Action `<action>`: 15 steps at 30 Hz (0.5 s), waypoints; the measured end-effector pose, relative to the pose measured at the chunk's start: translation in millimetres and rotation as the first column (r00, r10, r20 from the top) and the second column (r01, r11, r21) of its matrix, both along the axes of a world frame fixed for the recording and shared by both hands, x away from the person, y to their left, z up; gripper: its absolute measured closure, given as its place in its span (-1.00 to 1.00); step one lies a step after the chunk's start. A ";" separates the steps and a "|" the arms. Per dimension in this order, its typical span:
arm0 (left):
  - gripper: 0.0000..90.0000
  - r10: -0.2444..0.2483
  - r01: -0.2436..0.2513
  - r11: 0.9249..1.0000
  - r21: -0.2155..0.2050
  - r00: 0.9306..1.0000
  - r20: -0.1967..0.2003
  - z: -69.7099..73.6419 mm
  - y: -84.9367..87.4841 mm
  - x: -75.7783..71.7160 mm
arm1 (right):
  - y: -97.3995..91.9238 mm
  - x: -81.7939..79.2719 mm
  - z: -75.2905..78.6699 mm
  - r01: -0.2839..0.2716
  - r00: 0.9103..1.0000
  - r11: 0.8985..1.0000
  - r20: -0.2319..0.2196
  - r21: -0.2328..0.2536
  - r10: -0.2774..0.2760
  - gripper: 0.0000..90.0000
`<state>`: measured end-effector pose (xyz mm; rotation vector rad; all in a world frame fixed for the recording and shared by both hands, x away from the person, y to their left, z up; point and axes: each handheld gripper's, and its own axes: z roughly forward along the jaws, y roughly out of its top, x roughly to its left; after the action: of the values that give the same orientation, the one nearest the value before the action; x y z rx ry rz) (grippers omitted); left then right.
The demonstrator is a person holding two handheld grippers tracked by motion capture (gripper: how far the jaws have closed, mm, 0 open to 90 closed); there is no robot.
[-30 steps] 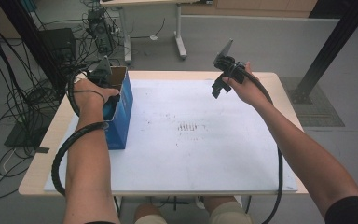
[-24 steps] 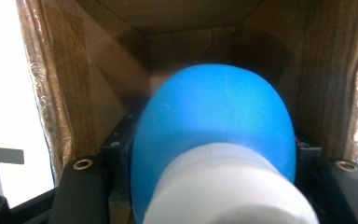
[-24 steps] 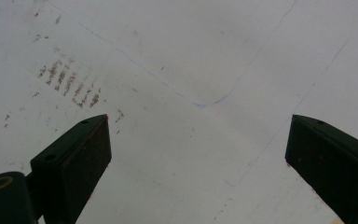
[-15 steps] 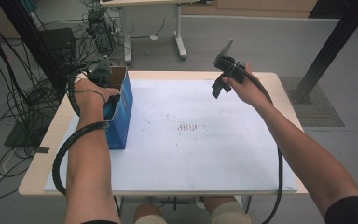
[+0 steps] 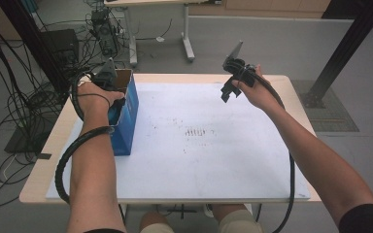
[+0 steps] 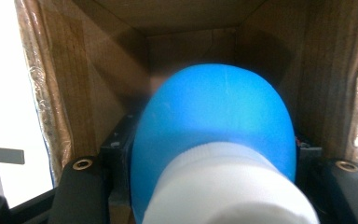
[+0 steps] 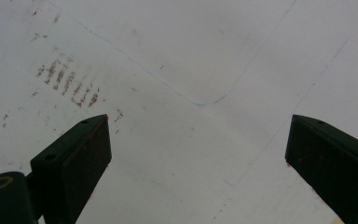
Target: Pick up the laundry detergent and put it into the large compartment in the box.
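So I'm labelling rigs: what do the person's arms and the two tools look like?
Both forearms are bare, with a dark sleeve edge at the right shoulder. The left tool and right tool are black, each topped by a grey three-cornered plate and trailing a thick black cable. The jaws are blocky.

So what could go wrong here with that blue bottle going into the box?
The left tongs grip the blue bottle inside the open cardboard box; the fit looks tight, so pulling out could drag or tip the box. The box stands near the table's left edge and might slide off. The right tongs hang open above the white mat, not steadying anything.
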<state>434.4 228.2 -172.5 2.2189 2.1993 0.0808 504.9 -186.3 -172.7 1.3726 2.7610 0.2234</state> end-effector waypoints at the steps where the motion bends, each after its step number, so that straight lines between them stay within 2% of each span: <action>1: -0.18 -0.002 0.002 1.000 0.000 1.000 -0.001 0.0 -0.1 0.4 | -0.2 0.2 -0.1 0.001 1.000 1.000 -0.002 0.001 -0.001 -0.85; 15: -0.18 -0.003 0.003 1.000 0.000 1.000 0.000 -0.1 -0.2 0.5 | 1.3 0.2 -2.7 -0.004 1.000 1.000 -0.003 0.001 0.004 -0.85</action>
<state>435.0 228.0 -172.6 2.2222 2.1960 0.0811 505.1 -185.0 -175.4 1.3690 2.7663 0.2236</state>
